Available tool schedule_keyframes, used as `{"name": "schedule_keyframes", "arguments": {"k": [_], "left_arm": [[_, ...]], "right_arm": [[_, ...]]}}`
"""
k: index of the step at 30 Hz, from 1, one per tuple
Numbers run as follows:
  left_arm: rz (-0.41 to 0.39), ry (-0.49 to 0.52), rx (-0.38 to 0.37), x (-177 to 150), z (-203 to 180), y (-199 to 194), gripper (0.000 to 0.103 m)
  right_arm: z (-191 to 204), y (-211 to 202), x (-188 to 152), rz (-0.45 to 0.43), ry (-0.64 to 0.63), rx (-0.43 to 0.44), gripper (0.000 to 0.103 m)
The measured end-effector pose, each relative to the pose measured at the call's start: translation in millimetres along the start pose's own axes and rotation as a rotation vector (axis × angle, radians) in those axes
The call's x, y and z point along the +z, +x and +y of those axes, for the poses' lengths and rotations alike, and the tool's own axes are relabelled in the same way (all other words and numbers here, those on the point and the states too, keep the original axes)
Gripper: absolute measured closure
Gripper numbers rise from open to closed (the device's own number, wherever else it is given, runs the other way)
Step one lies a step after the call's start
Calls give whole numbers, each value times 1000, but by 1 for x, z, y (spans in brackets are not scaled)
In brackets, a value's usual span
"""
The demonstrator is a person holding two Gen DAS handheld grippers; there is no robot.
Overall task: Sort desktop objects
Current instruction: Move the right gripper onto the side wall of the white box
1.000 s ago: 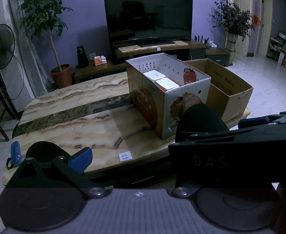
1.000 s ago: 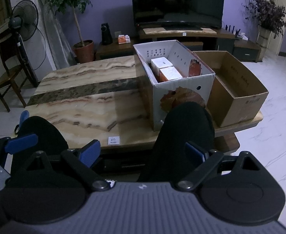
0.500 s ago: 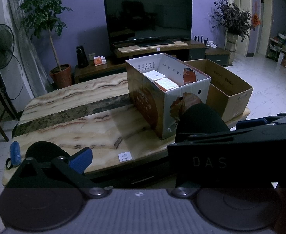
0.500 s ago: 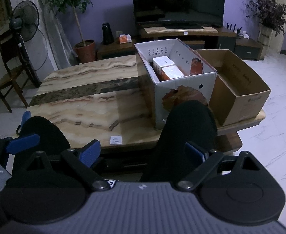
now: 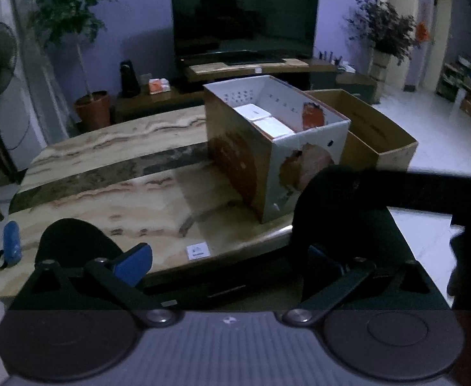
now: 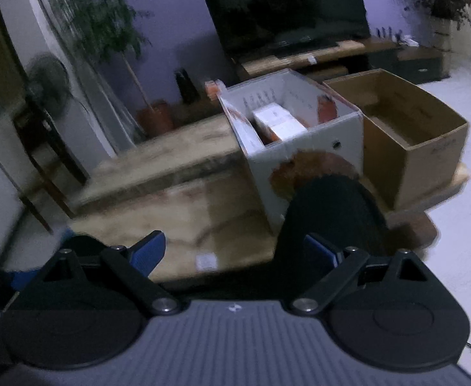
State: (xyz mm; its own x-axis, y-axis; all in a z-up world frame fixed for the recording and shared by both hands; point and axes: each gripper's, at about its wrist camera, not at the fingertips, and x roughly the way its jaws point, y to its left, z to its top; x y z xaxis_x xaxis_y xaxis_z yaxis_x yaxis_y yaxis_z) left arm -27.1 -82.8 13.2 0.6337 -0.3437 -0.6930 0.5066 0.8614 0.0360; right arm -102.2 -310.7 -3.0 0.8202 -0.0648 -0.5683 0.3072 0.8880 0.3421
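I find both claws spread and empty: left gripper (image 5: 225,254), right gripper (image 6: 235,246). Small white cartons (image 5: 264,119) sit inside the printed white cardboard box (image 5: 306,167), frame centre. The marble tabletop (image 5: 106,189) looks cleared; I'd withdraw slowly, steadying the blurred right view.

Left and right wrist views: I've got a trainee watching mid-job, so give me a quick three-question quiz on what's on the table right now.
1. True or false: the brown cardboard box stands to the left of the printed white box in the left wrist view.
2. What lies inside the printed white box? A) small white boxes B) a mug C) nothing
3. Fill in: neither the left gripper nor the right gripper holds ____.

Key
1. False; it stands on the right.
2. A: the small white boxes sit side by side.
3. Anything; both are open, short of the marble table.
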Motion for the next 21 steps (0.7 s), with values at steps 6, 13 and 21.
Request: {"name": "schedule_keyframes", "arguments": {"k": [6,13,21], "left_arm": [[22,62,-60,5,-12,20,1],[64,68,-69,16,-3,66,1],[102,-57,-17,41,48,126,1]], "right_arm": [[-31,-2,20,-130,-168,-108,4],[-96,42,100,-37,36,-163,5],[-56,131,149,44,-193,-44,15]]}}
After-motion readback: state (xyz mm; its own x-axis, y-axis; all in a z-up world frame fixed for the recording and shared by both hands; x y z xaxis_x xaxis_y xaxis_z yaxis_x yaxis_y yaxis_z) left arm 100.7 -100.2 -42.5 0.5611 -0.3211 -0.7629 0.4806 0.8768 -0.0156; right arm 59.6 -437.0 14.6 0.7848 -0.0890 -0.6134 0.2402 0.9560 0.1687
